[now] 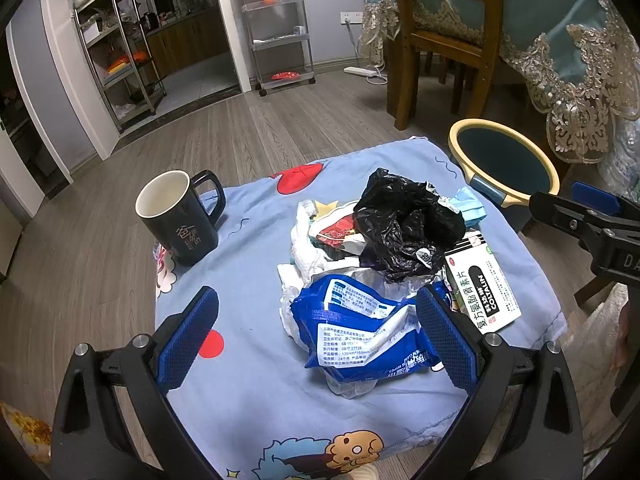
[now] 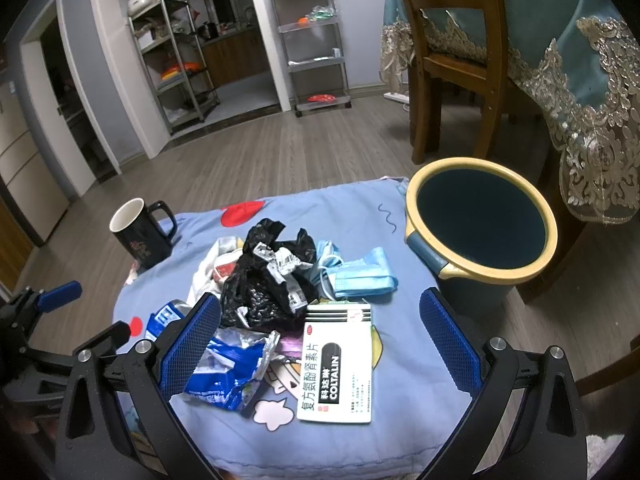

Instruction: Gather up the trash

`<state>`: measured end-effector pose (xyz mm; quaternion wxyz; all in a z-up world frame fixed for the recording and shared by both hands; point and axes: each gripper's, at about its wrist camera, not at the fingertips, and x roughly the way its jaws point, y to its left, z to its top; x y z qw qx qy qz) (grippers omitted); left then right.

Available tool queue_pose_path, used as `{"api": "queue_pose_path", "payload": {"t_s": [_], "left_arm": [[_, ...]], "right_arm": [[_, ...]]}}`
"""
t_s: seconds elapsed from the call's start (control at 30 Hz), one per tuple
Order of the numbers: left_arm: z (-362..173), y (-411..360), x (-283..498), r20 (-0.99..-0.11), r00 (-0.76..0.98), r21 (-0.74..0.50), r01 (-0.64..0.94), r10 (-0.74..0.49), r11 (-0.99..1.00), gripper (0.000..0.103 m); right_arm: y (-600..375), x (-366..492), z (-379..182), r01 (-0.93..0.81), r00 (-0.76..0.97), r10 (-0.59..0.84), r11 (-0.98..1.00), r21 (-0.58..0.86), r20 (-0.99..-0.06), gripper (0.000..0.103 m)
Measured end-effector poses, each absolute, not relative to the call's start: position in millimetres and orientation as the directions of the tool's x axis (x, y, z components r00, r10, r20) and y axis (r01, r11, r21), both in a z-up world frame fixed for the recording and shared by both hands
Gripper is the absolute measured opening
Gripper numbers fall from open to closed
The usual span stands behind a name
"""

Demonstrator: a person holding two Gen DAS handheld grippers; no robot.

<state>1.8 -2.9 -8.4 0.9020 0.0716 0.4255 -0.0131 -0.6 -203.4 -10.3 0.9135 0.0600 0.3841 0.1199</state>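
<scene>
Trash lies heaped on a blue cartoon-print cloth (image 1: 248,408) (image 2: 404,364): a crumpled blue wipes packet (image 1: 360,340) (image 2: 228,372), a black plastic bag (image 1: 404,224) (image 2: 268,280), a white medicine box (image 1: 484,292) (image 2: 338,364), blue face masks (image 2: 356,274) (image 1: 470,204) and white wrappers (image 1: 316,240). My left gripper (image 1: 316,340) is open, its blue pads either side of the wipes packet. My right gripper (image 2: 320,348) is open above the medicine box. A blue bin with a yellow rim (image 2: 480,220) (image 1: 504,164) stands at the cloth's far right.
A black mug (image 1: 180,216) (image 2: 140,232) stands on the cloth's left. A wooden chair (image 2: 460,60) and a table with a lace-edged cloth (image 2: 580,80) are behind the bin. Metal shelf racks (image 1: 280,28) line the far wall across bare wooden floor.
</scene>
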Motion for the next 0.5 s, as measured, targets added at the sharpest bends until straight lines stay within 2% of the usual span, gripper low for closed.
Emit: {"api": "queue_pose_path", "payload": {"t_s": [0.5], "left_arm": [[-10.3, -1.2, 2.1, -0.777, 0.629, 0.099, 0.072, 0.032, 0.992, 0.097]], "right_arm": [[-205.2, 0.8, -17.4, -0.158, 0.664, 0.262, 0.965, 0.211, -0.7, 0.099]]}}
